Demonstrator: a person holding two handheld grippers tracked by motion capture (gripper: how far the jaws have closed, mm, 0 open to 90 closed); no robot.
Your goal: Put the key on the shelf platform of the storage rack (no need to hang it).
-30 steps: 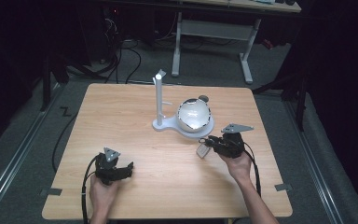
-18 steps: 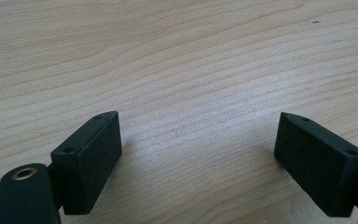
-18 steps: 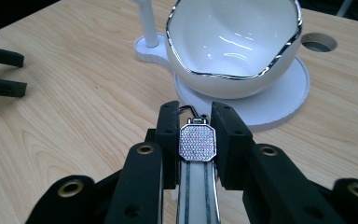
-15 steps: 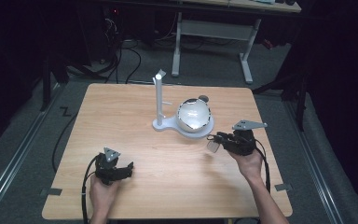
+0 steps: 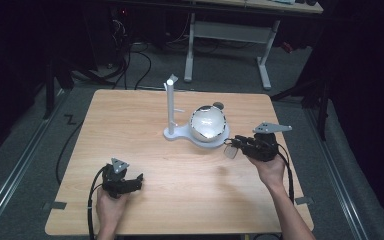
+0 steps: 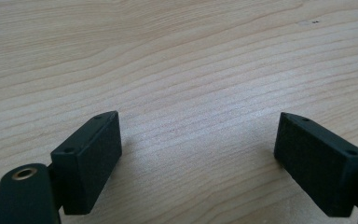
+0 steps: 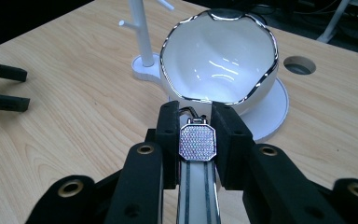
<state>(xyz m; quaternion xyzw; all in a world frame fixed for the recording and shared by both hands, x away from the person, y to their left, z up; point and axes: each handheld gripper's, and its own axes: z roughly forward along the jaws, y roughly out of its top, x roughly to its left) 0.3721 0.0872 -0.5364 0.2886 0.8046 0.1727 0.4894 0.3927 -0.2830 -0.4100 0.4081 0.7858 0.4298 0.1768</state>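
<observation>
My right gripper (image 7: 197, 114) is shut on a watch (image 7: 196, 141) with an octagonal jewelled face and a pale strap with dark stripes. It is held above the table just in front of a white bowl (image 7: 219, 56) with a silver rim. In the high view the right gripper (image 5: 232, 144) hangs to the right of the bowl (image 5: 207, 124), with the watch (image 5: 229, 151) at its tip. The bowl rests on the round base of a white stand (image 5: 170, 107) with a pegged post. My left gripper (image 5: 135, 179) rests near the front left; its jaws (image 6: 198, 154) stand apart over bare wood.
A round cable hole (image 5: 218, 105) lies in the wooden table (image 5: 130, 125) behind the bowl. A white-legged desk (image 5: 230, 30) and cables (image 5: 130, 55) are on the floor beyond the table's far edge.
My right gripper has risen and moved to the right with the watch in it. The left gripper has stayed where it was.
</observation>
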